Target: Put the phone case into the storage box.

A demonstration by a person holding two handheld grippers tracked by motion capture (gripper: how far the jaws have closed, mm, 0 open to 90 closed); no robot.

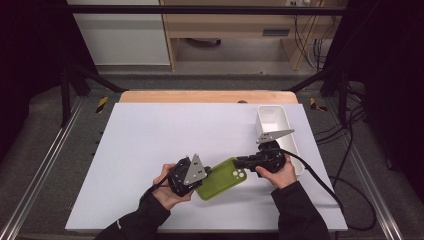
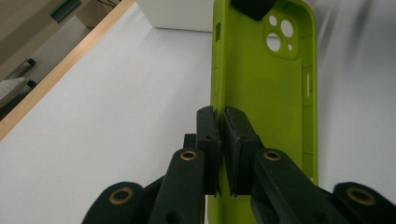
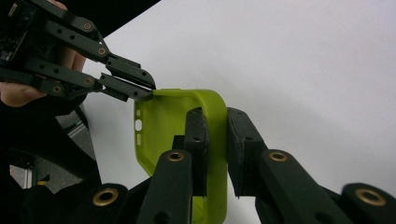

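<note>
Both grippers are pinching the green phone case (image 1: 220, 178) at once: the left gripper (image 2: 221, 140) is clamping one side wall, while the right gripper (image 3: 215, 140) is squeezing the rim at the camera-cutout end (open side up), near the white bin (image 1: 280, 131) on the white table (image 1: 150, 145).

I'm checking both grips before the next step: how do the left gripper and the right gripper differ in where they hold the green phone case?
The left gripper clamps a side wall of the green phone case at the end away from the camera cutout; the right gripper clamps the rim at the camera-cutout end. In the high view the left one sits lower, the right one beside the white bin. Both are shut on the rim.
</note>
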